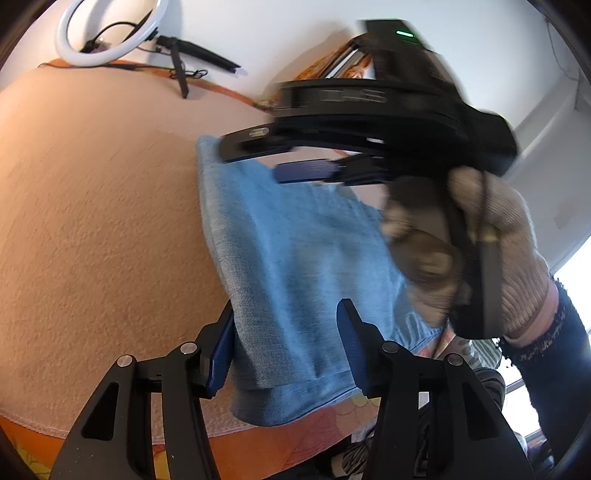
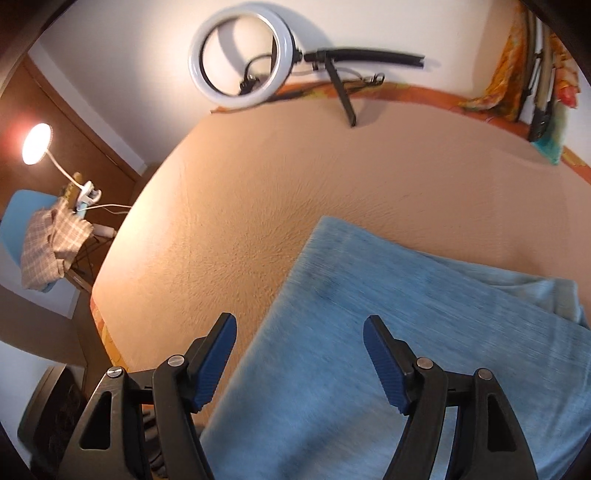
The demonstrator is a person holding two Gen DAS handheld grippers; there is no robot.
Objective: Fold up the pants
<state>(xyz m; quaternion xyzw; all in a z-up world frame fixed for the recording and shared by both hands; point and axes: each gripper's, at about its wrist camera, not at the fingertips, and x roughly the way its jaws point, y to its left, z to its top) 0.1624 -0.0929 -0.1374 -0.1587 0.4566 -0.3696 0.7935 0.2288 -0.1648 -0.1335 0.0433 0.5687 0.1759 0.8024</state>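
The folded blue pants (image 1: 295, 266) run near-to-far, their near edge between the left gripper (image 1: 288, 350)'s parted, unclamped pads; the right gripper (image 2: 299, 362) hovers empty, jaws apart

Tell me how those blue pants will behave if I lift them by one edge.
The blue pants will probably sag and unfold: they look like soft knit, lying in loose layers. They probably drag on the textured peach cover rather than slide. Likely light.

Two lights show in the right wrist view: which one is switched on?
The desk lamp at far left, beside the chair, glows warm. The ring light standing against the wall behind the table looks unlit, plain white.
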